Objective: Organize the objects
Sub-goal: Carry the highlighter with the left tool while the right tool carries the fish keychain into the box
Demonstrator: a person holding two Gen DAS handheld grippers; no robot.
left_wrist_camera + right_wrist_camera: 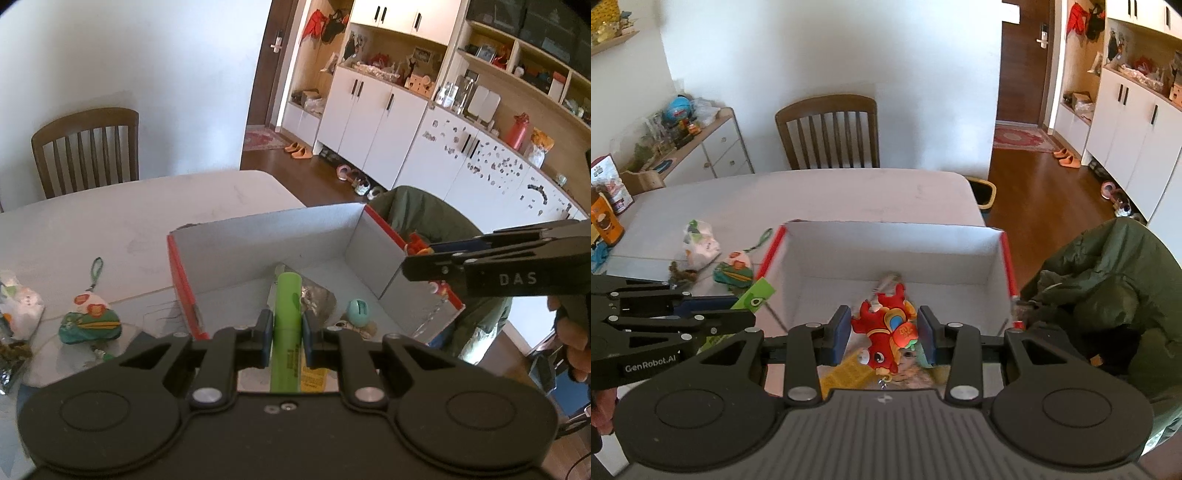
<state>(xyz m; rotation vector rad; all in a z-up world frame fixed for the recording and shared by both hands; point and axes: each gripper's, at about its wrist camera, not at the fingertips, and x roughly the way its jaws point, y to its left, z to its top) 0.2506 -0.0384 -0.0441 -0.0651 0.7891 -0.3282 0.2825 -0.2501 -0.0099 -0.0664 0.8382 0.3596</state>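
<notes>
The left wrist view is showing the left gripper (284, 328) closing its blue pads on a green tube (286, 325), which is pointing forward over the near edge of the box (258, 243). Only this view is showing a small mint-green object (359, 312) and a crinkled foil wrapper (317, 299) lying on the box floor beside the tube; what the mint-green object is cannot be told. It is also showing the right gripper (417, 254) reaching in from the right over the box's right wall, with something red and orange between its fingertips.

The right wrist view is making that thing clear: a red plush toy (886, 332) is sitting between the right gripper (884, 334) pads, over the near part of the box (886, 240). The pads are standing fairly wide, and whether they are pressing the toy cannot be told. Here the left gripper (738, 306) is coming in from the left with the green tube (755, 297) sticking out just beside the box's left wall.

The box is standing at the near right part of the table (812, 199). A green and white plush charm (88, 321) and a white bag (18, 306) are lying on the table left of the box. A green jacket (1108, 288) is hiding the seat to the right of the box. The near wall of the box is hidden behind both gripper bodies.
</notes>
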